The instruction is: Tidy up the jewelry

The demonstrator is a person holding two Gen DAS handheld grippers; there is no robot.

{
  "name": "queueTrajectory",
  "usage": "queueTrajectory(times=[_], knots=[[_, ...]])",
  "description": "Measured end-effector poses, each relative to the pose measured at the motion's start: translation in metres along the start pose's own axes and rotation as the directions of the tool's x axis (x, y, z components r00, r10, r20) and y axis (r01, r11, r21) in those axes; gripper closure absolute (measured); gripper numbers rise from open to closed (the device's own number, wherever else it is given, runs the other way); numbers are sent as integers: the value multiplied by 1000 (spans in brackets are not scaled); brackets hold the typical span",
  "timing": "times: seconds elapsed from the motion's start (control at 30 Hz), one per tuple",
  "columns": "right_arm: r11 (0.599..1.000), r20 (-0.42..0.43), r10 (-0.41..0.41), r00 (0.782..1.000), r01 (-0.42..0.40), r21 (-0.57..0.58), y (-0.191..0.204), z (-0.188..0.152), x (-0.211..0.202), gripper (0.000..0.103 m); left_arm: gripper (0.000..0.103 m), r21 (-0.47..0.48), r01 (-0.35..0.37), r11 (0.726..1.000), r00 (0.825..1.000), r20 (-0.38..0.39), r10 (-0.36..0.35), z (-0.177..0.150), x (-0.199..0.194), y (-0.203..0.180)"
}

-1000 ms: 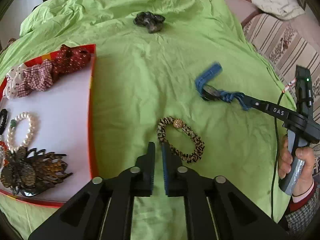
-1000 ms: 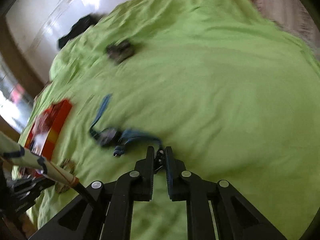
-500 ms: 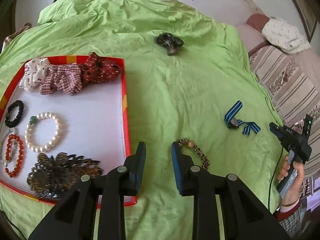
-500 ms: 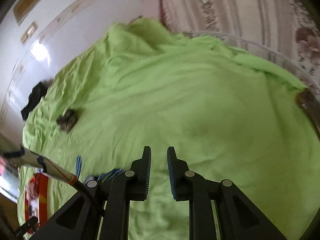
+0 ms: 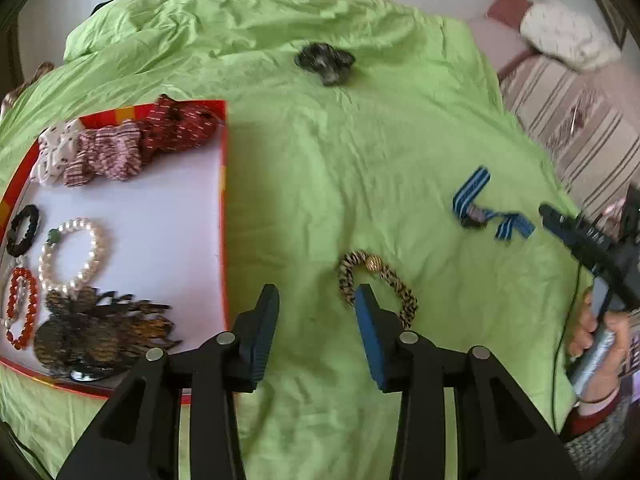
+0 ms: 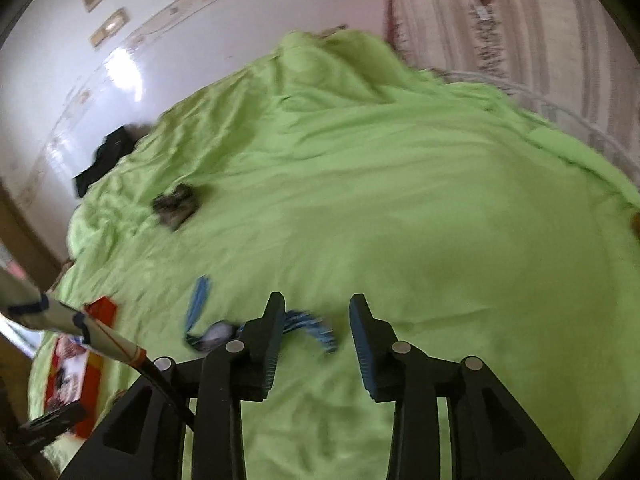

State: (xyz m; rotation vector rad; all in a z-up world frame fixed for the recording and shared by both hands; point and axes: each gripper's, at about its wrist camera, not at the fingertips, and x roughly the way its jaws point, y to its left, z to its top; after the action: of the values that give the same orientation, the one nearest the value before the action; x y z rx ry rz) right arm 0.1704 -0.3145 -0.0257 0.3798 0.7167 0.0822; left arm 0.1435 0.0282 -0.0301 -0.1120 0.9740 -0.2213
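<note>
A red-rimmed white tray (image 5: 168,220) on the left holds scrunchies, a pearl bracelet (image 5: 74,254), bead bracelets and a dark hair claw (image 5: 100,332). My left gripper (image 5: 316,300) is open and empty just above a leopard-print bracelet (image 5: 378,280), which lies by its right finger. A blue striped ribbon piece (image 5: 486,212) lies on the green sheet; it also shows in the right wrist view (image 6: 256,324). My right gripper (image 6: 318,314) is open and empty right over it, and shows in the left wrist view (image 5: 560,220).
A dark hair piece (image 5: 326,60) lies far back on the sheet, also in the right wrist view (image 6: 176,206). A striped sofa (image 5: 572,128) flanks the right edge. Dark clothing (image 6: 108,156) lies at the far end.
Both grippers have opened wide. The right gripper let go of the blue ribbon, pulled back, then came back over it. The left gripper rose, then drew nearer the leopard bracelet.
</note>
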Motion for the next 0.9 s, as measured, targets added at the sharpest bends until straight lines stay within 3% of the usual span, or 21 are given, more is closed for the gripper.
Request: queueTrajectory(times=[0.13,0.4,0.47,0.9], knots=[[987,-53,73,996,-80,-138,35,-12,10,48,63,41,-38,998,999,-27,39,-4,15,-13],[925,-130,13,991,-62,-375,83,-30,47,39,53,108,-104,989,994,-17,106,-6,31,-26],[918,-131,-14,991,-39,-396,83,-30,53,34,50,123,-124,985,992,-19,128,-6,34,-28],[918,-210,-64,976,-25,-396,74,-28,81,32,41,191,-183,964,983,4,186,-7,44,-35]])
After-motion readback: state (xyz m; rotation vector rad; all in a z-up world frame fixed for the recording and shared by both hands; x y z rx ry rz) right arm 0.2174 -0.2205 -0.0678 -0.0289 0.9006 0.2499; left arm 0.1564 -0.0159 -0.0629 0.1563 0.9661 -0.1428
